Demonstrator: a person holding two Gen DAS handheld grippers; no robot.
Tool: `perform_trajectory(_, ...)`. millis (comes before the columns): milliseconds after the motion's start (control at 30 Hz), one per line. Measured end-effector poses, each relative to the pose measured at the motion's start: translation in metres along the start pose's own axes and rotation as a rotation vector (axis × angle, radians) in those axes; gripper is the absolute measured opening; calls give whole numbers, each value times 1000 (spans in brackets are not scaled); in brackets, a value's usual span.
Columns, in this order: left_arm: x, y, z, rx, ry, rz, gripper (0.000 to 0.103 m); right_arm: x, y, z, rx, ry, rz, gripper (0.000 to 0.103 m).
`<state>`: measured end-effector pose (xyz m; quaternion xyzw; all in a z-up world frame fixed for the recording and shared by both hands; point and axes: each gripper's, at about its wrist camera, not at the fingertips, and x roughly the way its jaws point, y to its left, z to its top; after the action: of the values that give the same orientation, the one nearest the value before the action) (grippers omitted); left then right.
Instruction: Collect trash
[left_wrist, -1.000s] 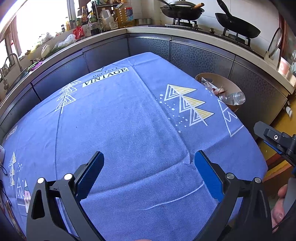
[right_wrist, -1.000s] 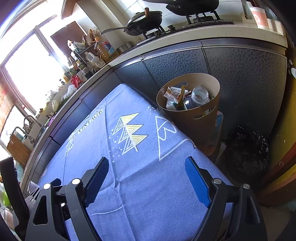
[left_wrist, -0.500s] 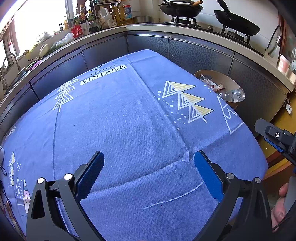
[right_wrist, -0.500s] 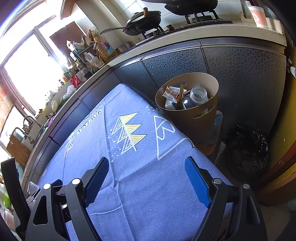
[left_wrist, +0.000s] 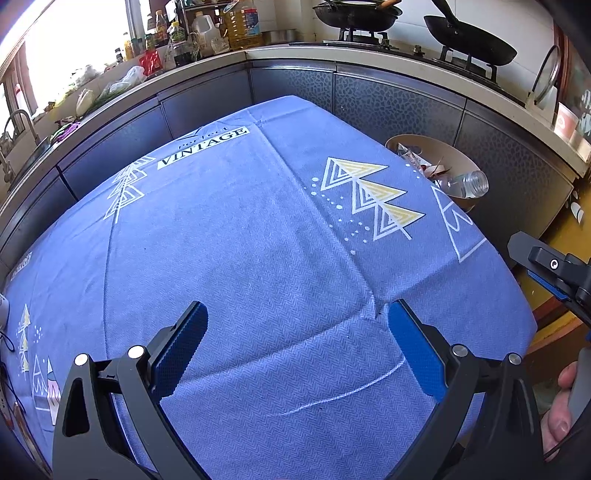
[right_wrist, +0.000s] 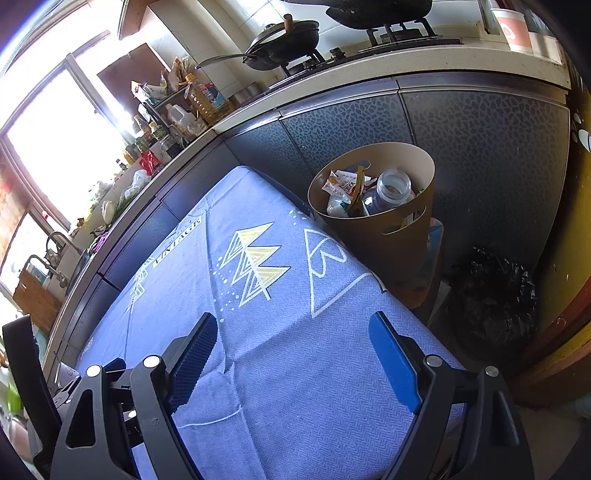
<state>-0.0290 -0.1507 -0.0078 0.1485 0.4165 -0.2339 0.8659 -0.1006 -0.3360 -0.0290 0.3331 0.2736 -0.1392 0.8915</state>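
A tan waste bin (right_wrist: 391, 236) (left_wrist: 447, 155) stands on the floor past the table's far right corner. Inside lie a clear plastic bottle (right_wrist: 388, 192) (left_wrist: 463, 184) and crumpled wrappers (right_wrist: 341, 182). My left gripper (left_wrist: 297, 325) hangs open above the blue tablecloth (left_wrist: 240, 240), nothing between its blue pads. My right gripper (right_wrist: 291, 332) is open too, over the cloth near the table's right edge, short of the bin. Its black frame (left_wrist: 554, 273) shows at the right edge of the left wrist view, with a hand (left_wrist: 561, 402) below it.
A kitchen counter (left_wrist: 369, 55) wraps around the far side, carrying woks (left_wrist: 469, 40), oil bottles (left_wrist: 236, 22) and bags. Dark cabinet doors (right_wrist: 480, 147) stand behind the bin. A black rubbish bag (right_wrist: 495, 299) lies on the floor right of the bin.
The left wrist view has tipped slightly, so the table and bin sit a little lower in the frame. Both grippers stay open and the bin's contents are the same.
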Motion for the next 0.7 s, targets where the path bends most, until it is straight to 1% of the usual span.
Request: perform_trajectory(700, 0, -2, -1, 17, 3, 4, 97, 0, -2, -3, 3, 1, -1, 84)
